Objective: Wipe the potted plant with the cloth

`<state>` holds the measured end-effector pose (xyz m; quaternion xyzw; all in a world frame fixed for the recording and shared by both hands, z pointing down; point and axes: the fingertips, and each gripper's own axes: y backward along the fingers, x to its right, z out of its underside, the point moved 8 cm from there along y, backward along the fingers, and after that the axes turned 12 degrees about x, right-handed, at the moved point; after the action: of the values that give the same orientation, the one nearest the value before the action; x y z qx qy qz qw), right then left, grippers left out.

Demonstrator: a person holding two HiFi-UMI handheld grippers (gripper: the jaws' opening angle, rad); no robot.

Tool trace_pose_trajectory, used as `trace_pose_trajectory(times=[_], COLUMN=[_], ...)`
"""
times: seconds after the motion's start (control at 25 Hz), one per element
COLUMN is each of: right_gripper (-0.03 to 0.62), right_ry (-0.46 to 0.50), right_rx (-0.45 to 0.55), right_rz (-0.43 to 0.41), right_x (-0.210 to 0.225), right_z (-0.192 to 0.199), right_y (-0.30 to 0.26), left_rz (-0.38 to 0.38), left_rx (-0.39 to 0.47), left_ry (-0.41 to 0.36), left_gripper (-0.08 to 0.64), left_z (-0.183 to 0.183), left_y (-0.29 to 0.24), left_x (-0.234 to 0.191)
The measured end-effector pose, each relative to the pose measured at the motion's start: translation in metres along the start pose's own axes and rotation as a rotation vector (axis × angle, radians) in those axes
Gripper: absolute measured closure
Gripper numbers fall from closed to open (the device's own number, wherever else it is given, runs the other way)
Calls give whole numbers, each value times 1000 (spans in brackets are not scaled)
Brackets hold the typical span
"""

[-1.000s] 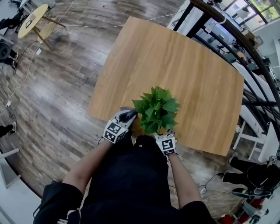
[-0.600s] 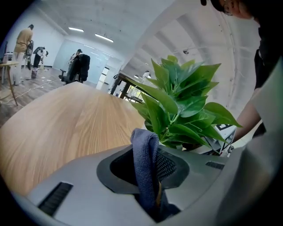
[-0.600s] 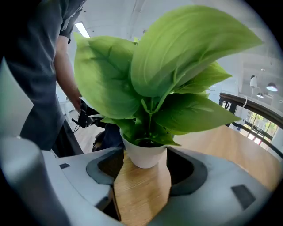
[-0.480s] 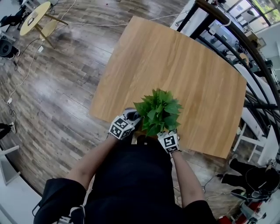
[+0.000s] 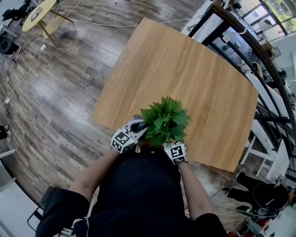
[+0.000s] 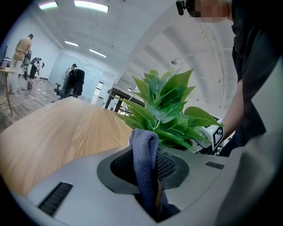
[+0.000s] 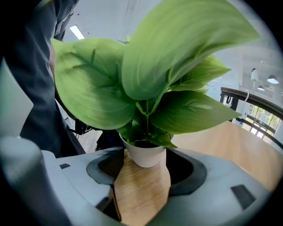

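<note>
A leafy green potted plant (image 5: 165, 121) stands near the front edge of the wooden table (image 5: 185, 65). My left gripper (image 5: 135, 128) is at the plant's left side, shut on a grey-blue cloth (image 6: 145, 161) that stands up between the jaws, right next to the leaves (image 6: 166, 110). My right gripper (image 5: 175, 149) is at the plant's near side, under the foliage. In the right gripper view the white pot (image 7: 144, 155) sits between the fingertips, with both pads against its sides. Big leaves (image 7: 146, 75) fill that view.
The table's front edge (image 5: 152, 147) runs just below the pot. Wood-plank floor (image 5: 51, 106) lies to the left, black railings and white furniture (image 5: 259, 88) to the right. A small round table (image 5: 37, 14) stands far left. People stand far off in the left gripper view (image 6: 22, 48).
My left gripper with the cloth has edged a little closer to the plant's left leaves. The right gripper has stayed at the pot. The head view has shifted slightly.
</note>
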<state>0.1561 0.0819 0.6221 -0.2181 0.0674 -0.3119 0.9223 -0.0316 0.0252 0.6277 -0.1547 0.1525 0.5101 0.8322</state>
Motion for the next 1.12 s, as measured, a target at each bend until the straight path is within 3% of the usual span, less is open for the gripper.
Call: trace_pose_trajectory(times=[0.28, 0.56, 0.88, 0.96, 1.12], right_gripper=[311, 311, 311, 311, 311], right_ry=[9, 9, -2, -9, -25], right_rx=[-28, -47, -48, -47, -42], right_rz=[-15, -4, 2, 3, 10], right_x=[-5, 4, 3, 3, 4], right_z=[3, 3, 4, 3, 2], right_y=[-2, -3, -3, -5, -5], left_rz=[-112, 21, 106, 100, 1], left_rx=[39, 32, -31, -36, -59], left_ry=[2, 42, 61, 73, 54], left_gripper=[462, 462, 462, 462, 462], left_z=[1, 4, 15, 16, 17], left_y=[0, -7, 4, 8, 11], left_x=[-17, -11, 6, 5, -7])
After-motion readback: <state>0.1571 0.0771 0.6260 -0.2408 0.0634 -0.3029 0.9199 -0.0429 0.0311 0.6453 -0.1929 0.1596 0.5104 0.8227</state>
